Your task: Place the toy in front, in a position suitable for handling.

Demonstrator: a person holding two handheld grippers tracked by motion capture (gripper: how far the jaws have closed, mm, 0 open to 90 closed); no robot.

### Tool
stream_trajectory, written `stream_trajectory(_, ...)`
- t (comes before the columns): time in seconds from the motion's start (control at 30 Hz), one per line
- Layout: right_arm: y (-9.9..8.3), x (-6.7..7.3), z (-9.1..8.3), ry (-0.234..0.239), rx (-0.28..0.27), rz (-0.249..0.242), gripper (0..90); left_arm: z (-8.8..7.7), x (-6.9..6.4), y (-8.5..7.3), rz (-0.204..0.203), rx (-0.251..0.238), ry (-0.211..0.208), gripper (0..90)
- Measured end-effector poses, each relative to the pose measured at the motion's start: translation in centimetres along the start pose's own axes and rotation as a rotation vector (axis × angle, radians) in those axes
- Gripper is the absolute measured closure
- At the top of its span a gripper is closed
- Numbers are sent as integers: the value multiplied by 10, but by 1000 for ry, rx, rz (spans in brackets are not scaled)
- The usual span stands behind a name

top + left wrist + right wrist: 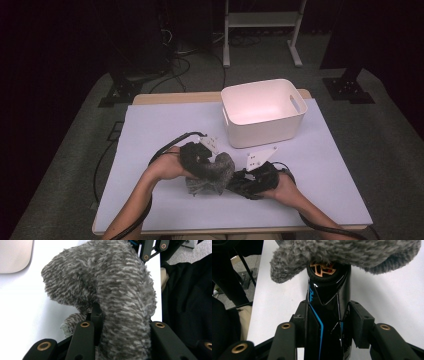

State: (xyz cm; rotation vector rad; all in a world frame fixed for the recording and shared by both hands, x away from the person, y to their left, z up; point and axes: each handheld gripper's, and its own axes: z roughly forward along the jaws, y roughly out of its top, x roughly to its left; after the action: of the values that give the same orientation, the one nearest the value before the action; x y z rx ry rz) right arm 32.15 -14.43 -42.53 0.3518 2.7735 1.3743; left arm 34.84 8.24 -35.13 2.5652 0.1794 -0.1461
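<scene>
A fuzzy grey knitted cloth (107, 282) lies bunched between my two grippers near the table's front middle (216, 174). My left gripper (122, 322) is shut on one end of it, and the fabric bulges up over the jaws. In the high view the left gripper (200, 156) sits just left of the cloth. My right gripper (328, 320) is shut on a glossy black toy car (325, 302) with blue lines and a copper-spoked wheel (322, 268). The cloth (347, 252) drapes over the car's far end. The right gripper (252, 181) is right of the cloth.
A white plastic bin (295, 117) with handle cut-outs stands empty at the back right of the pale mat (160, 130). Cables trail from both grippers off the table's front edge. Dark stands and a white frame lie beyond the table.
</scene>
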Motion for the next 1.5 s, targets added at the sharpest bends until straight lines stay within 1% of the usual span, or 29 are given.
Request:
stream_trajectory(0.03,0,-1,0,3,7,1,550,0,0,0,3,3,2,685)
stream_trajectory(0.17,7,-2,3,14,55,1,546,2,0,-4,-9,12,2,691)
stream_trajectory(0.2,9,-2,5,13,65,-8,547,2,0,-5,-12,8,-1,693)
stream_trajectory(0.3,16,-2,8,26,78,-9,553,2,1,-8,-15,-14,-20,699)
stream_trajectory(0.33,19,-2,9,35,88,-5,554,3,1,-9,-15,-7,-17,699)
stream_trajectory(0.43,26,-2,15,33,143,-17,558,4,1,-12,-16,13,-8,699)
stream_trajectory(0.47,28,-2,17,36,155,-18,560,4,1,-14,-22,9,-14,698)
stream_trajectory(0.53,29,-2,19,46,163,-32,564,2,1,-17,-24,4,-15,697)
stream_trajectory(0.63,34,-1,22,46,143,-46,564,-7,-1,-22,-35,-8,1,696)
stream_trajectory(0.7,40,-1,26,39,118,-63,564,-19,-2,-25,-45,-14,26,696)
stream_trajectory(0.73,44,-1,29,43,102,-57,564,-25,-2,-27,-51,-11,39,696)
stream_trajectory(0.77,48,-2,32,46,85,-61,564,-32,-3,-29,-55,-4,52,696)
stream_trajectory(0.8,52,-2,36,54,61,-66,564,-32,-3,-29,-55,-4,52,696)
stream_trajectory(0.83,56,-3,39,64,43,-64,564,-47,-5,-34,-61,0,84,696)
stream_trajectory(0.87,61,-4,44,75,13,-66,564,-51,-6,-35,-64,-2,90,696)
stream_trajectory(0.97,69,-3,50,91,-37,-64,563,-62,-9,-40,-71,-8,111,696)
stream_trajectory(1.03,69,-3,53,91,-57,-70,563,-61,-10,-39,-67,-4,113,696)
stream_trajectory(1.13,62,-2,52,86,-57,-80,563,-53,-9,-36,-54,3,105,696)
stream_trajectory(1.2,57,-3,49,80,-74,-66,562,-52,-9,-33,-59,-21,104,695)
stream_trajectory(1.27,54,-5,46,89,-92,-54,562,-51,-10,-29,-55,-18,102,695)
stream_trajectory(1.4,51,-4,39,83,-90,-58,561,-49,-13,-18,-28,-6,96,696)
stream_trajectory(1.43,50,-4,36,80,-85,-57,561,-49,-13,-14,-14,-1,95,696)
stream_trajectory(1.5,50,-3,30,71,-73,-54,561,-47,-15,-6,2,-14,90,695)
